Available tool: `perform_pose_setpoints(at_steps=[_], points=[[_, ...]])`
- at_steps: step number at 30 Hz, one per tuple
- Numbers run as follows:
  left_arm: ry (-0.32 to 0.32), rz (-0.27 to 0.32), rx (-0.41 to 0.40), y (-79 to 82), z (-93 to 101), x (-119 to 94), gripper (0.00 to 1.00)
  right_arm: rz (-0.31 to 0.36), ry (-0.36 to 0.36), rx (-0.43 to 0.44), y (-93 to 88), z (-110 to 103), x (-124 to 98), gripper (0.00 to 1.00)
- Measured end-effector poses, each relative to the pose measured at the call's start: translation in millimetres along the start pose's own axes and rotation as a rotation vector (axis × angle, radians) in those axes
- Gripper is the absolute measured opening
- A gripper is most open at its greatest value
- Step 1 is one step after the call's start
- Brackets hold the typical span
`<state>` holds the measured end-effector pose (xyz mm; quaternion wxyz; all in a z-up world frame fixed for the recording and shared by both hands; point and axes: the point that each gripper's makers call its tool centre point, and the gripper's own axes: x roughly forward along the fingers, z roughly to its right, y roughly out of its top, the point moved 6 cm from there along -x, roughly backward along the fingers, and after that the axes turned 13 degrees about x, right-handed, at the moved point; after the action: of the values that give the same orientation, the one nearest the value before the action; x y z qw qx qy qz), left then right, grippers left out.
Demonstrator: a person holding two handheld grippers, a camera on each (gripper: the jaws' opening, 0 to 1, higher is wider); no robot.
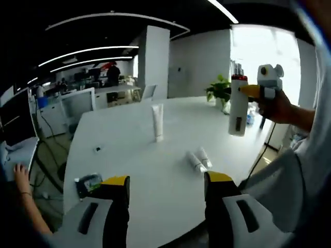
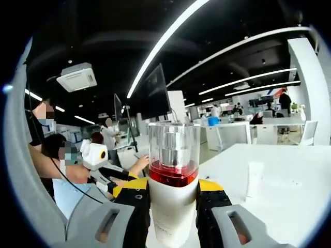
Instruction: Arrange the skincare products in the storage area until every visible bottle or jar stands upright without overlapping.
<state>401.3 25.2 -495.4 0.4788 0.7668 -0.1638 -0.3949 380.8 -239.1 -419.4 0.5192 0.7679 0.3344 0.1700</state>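
Now the right gripper point(image 2: 173, 206) holds a white bottle point(image 2: 172, 201) with a red band and clear cap, raised in the air above the white table point(image 1: 155, 170). Its jaws press both sides of the bottle. The left gripper point(image 1: 166, 204) hovers with jaws wide apart, holding nothing. One white tube point(image 1: 158, 122) stands upright on the table, and two small tubes point(image 1: 198, 159) lie flat nearer.

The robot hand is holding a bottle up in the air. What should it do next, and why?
Probably lower it onto the white table and stand it upright, away from the others. The right gripper is shut on the pump bottle, held off the table. One tube already stands upright, and two small tubes lie flat near the open left gripper, waiting their turn.
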Motion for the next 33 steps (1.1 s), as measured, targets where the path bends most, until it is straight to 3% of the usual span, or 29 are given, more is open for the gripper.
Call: perform_pose_setpoints(at_steps=[2, 4, 6, 9, 13, 18, 25, 28, 29, 30, 33], points=[[-0.010, -0.027, 0.019, -9.2, 8.9, 1.7, 0.57, -0.005, -0.008, 0.015, -2.8, 3.4, -1.3, 0.27], [0.005, -0.089, 0.044, -21.3, 15.9, 3.3, 0.58, -0.011, -0.015, 0.021, -4.9, 5.7, -2.5, 0.27], [0.033, -0.131, 0.123, -31.0, 21.3, 6.8, 0.59, -0.015, -0.025, 0.023, -6.2, 8.6, -3.9, 0.27], [0.028, -0.154, 0.075, -39.6, 32.5, 14.7, 0.59, -0.010, -0.037, 0.039, -7.6, 13.7, -6.4, 0.27], [-0.009, -0.151, 0.097, -39.4, 39.1, 17.5, 0.44, 0.005, -0.062, 0.090, -8.3, 24.8, -7.4, 0.27], [0.004, -0.112, 0.073, -37.2, 35.8, 19.5, 0.53, 0.012, -0.084, 0.086, -9.7, 36.2, -6.3, 0.27], [-0.029, -0.200, 0.158, -49.3, 45.6, 32.7, 0.42, 0.011, -0.112, 0.096, -16.2, 53.6, 1.2, 0.27], [-0.020, -0.173, 0.149, -48.3, 42.4, 29.8, 0.35, 0.005, -0.123, 0.098, -16.2, 59.7, 6.5, 0.27], [-0.019, -0.182, 0.142, -50.4, 40.5, 31.3, 0.34, 0.003, -0.125, 0.095, -15.9, 60.8, 8.1, 0.27], [-0.015, -0.233, 0.097, -57.5, 39.8, 29.8, 0.34, 0.001, -0.127, 0.090, -15.6, 62.4, 9.8, 0.27], [-0.022, -0.242, 0.110, -59.5, 41.1, 31.3, 0.35, -0.006, -0.132, 0.088, -15.6, 72.0, 18.3, 0.27]])
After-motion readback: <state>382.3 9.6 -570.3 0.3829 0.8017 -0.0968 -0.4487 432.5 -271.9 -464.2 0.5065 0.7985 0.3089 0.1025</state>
